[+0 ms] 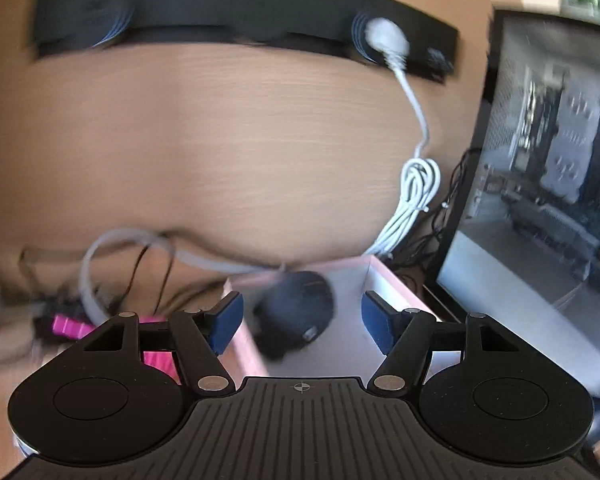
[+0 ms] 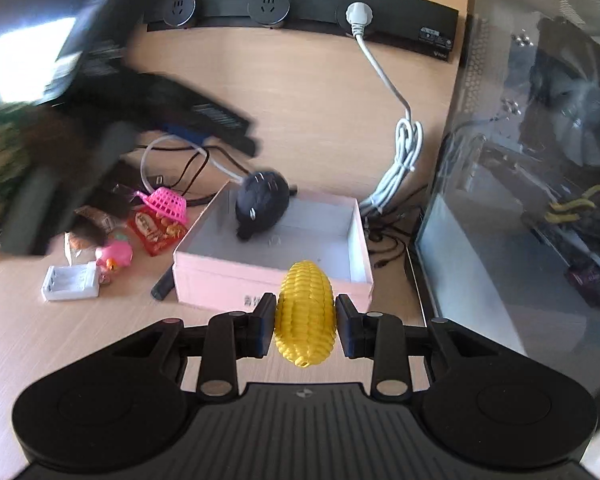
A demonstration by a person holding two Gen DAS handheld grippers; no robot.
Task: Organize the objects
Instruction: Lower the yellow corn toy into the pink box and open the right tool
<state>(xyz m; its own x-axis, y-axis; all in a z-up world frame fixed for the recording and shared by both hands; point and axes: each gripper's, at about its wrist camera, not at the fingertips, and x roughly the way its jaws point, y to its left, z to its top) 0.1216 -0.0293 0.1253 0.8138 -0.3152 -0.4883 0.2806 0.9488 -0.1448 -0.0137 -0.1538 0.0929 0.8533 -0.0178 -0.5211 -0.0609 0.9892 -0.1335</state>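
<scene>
The toy corn cob [image 2: 305, 314] is pinched between the right gripper [image 2: 305, 326] pads, just short of the pink box [image 2: 268, 284] at 12 o'clock. Only a black plug adapter [image 2: 261, 204] lies inside the box so far, at its 11 o'clock corner. The left gripper [image 1: 300, 322] hangs wide and empty over that box. Still out on the desk at 10 o'clock: a pink toy basket [image 2: 168, 202], a red snack packet [image 2: 156, 232], a pink toy [image 2: 116, 256] and a white battery holder [image 2: 71, 282]. Sorting looks barely begun.
</scene>
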